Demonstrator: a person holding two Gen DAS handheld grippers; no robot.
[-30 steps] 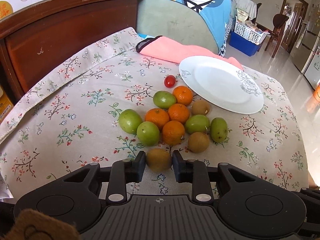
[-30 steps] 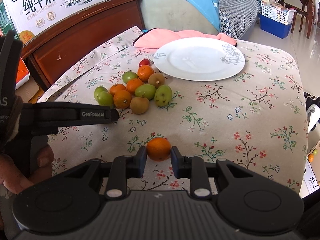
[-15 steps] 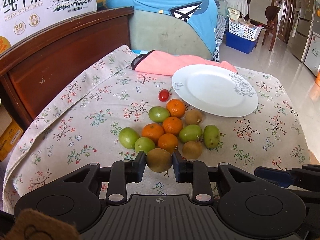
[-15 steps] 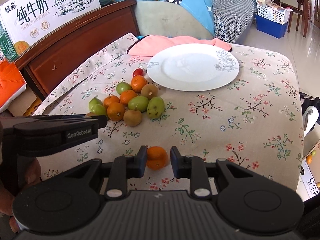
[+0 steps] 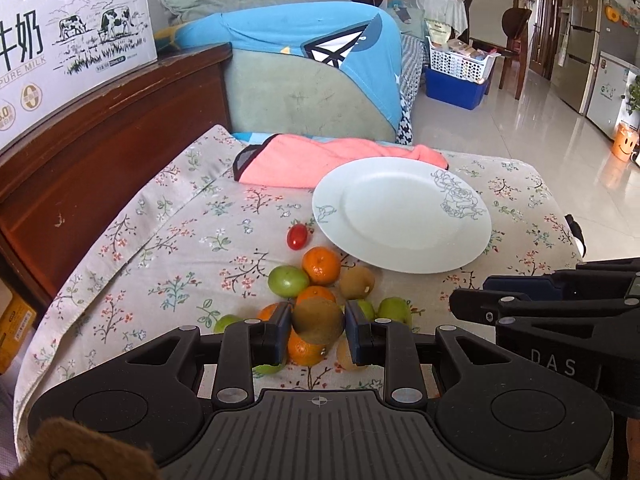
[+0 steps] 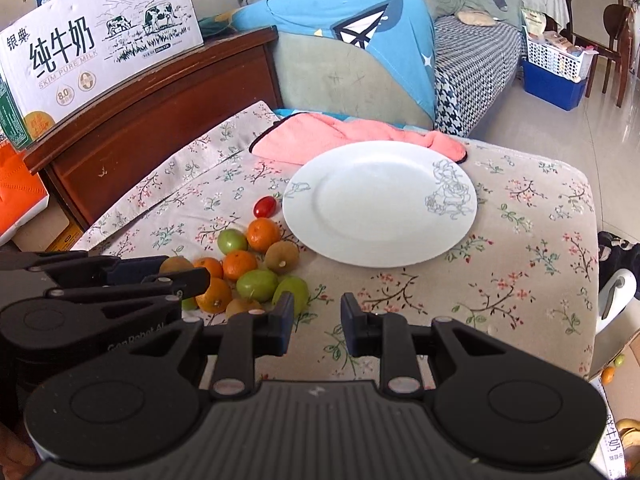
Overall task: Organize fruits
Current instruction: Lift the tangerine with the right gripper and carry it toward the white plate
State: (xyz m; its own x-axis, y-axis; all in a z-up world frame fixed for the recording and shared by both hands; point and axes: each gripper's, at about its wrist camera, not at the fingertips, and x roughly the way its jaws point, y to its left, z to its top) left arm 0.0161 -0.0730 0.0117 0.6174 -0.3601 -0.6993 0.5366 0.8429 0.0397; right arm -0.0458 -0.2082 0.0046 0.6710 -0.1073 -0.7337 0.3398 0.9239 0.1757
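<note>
Kiwi [image 5: 318,320] is seen in the left wrist view, clamped between the fingers of the left tool [image 5: 318,330] and lifted above the fruit pile [image 5: 316,284], which lies near the middle of the floral-clothed tabletop [image 5: 168,264]; the empty white plate [image 5: 400,216] is set just beyond the pile, towards the far edge, partly over a pink cloth [image 5: 320,160]; a cherry tomato [image 5: 298,237] lies by the plate's left rim; the kiwi is judged light, slightly soft and fuzzy, so it is best held gently across its middle, as now; "PURE MILK" can be read on the carton [image 5: 72,48] on the headboard, and "DAS" on the other tool's body at the right.

In the right wrist view the right tool [image 6: 316,320] is seen parted and holding nothing, over bare cloth near the front edge, just right of the pile; the tangerines [image 6: 262,234] are judged firm but thin-skinned, the green fruits [image 6: 256,284] smooth and likely to roll; "纯牛奶", "SKIM PURE MILK" and "8.0" are legible on the carton; part of "GenRobot AI" is read on the left tool.
</note>
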